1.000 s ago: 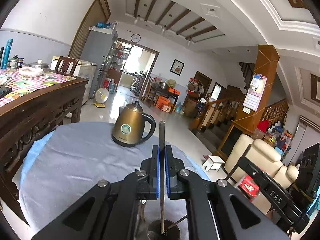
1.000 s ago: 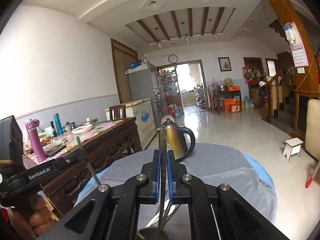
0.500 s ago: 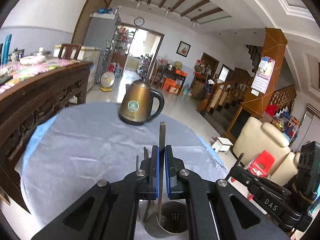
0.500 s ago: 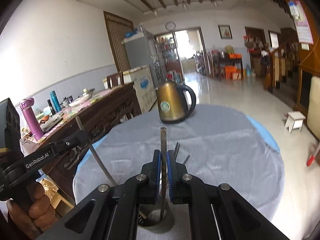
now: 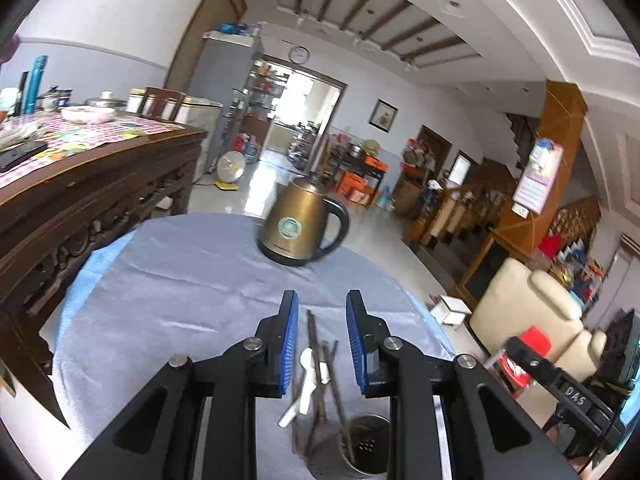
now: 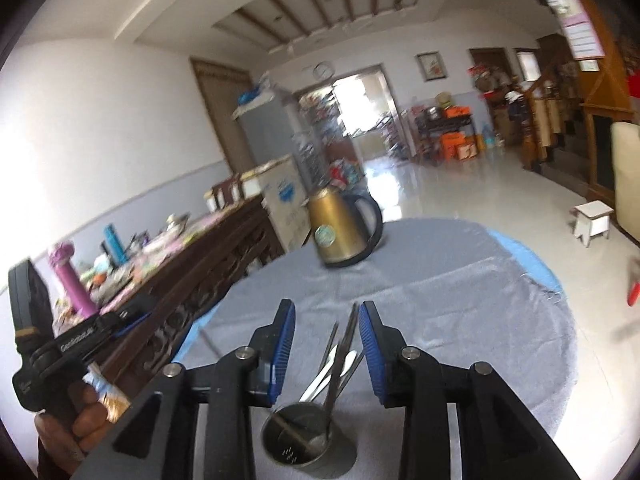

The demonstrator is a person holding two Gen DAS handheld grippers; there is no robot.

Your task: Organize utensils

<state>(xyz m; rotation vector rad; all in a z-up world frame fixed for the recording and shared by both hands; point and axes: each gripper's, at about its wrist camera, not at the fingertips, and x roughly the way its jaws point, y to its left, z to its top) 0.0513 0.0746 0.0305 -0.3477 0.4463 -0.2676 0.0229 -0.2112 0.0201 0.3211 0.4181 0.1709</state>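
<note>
Left wrist view: left gripper [image 5: 322,336] fingers opening, pinching nothing; thin metal utensils [image 5: 320,368] stand in the perforated steel cup [image 5: 366,450] directly below (handles leaning far). Right gripper [image 6: 326,344] likewise spreading over the grey-clothed worktop [image 6: 460,300].

I see a round surface [image 5: 168,300] under grey cloth, with a gold kettle [image 5: 302,222] at its far side and a metal utensil cup [image 5: 366,446] near me.

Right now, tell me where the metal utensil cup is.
The metal utensil cup stands on the grey tablecloth at the near edge of the round table, low in both wrist views just under the grippers, with the gold kettle across the table behind it.
</note>
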